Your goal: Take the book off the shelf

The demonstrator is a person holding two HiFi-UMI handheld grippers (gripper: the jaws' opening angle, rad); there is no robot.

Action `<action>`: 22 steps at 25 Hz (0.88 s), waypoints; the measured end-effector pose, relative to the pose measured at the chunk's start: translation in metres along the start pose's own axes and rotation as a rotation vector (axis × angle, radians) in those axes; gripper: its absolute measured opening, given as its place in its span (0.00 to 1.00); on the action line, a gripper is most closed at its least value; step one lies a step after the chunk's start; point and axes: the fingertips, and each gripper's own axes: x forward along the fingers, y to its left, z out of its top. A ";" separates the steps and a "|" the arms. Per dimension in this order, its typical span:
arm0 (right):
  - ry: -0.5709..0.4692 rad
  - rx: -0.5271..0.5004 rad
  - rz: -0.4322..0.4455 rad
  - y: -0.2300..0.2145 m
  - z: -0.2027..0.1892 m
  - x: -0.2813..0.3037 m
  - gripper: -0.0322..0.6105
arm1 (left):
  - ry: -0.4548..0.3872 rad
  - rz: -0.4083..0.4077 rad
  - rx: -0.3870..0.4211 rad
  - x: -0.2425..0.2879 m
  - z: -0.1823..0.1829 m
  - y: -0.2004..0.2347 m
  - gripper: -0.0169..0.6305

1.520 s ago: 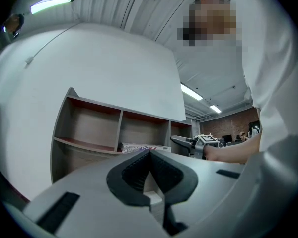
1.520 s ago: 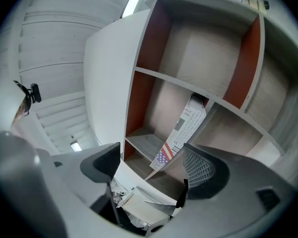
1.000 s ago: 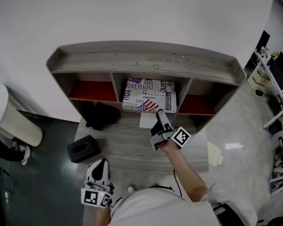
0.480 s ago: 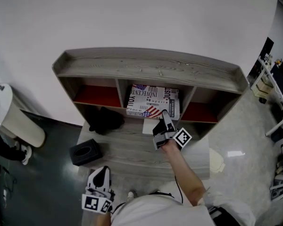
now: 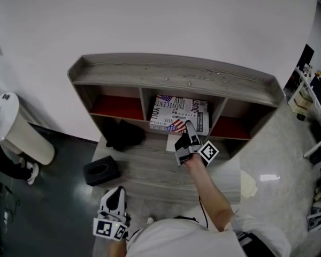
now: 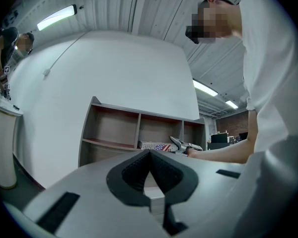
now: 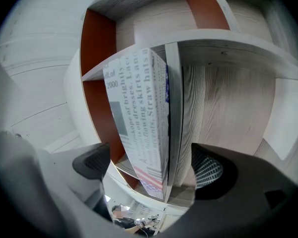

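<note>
Judging by pose, the grasp is in hand; book (image 5: pixel 180 112) lies flat in shelf's (image 5: pixel 176 77) middle bay; right gripper (image 5: pixel 188 127) has jaws apart at its edge; next, clamp and draw out; left gripper (image 5: pixel 115 196) closed, idle.

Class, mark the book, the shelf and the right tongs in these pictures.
book (image 5: pixel 180 113): head view, on its printed cover.
shelf (image 5: pixel 176 75): head view, on the top board.
right tongs (image 7: pixel 150 166): right gripper view, midway between the two tips.
</note>
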 end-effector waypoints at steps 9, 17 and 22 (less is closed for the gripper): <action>-0.007 -0.010 0.011 0.003 0.003 -0.004 0.77 | 0.001 -0.025 -0.021 -0.001 -0.002 0.002 0.05; -0.037 -0.008 -0.011 -0.004 0.005 -0.007 0.51 | 0.007 -0.042 -0.033 -0.003 -0.004 0.004 0.05; -0.049 -0.021 -0.026 -0.006 0.008 -0.005 0.51 | 0.006 -0.040 -0.035 -0.008 -0.005 0.007 0.05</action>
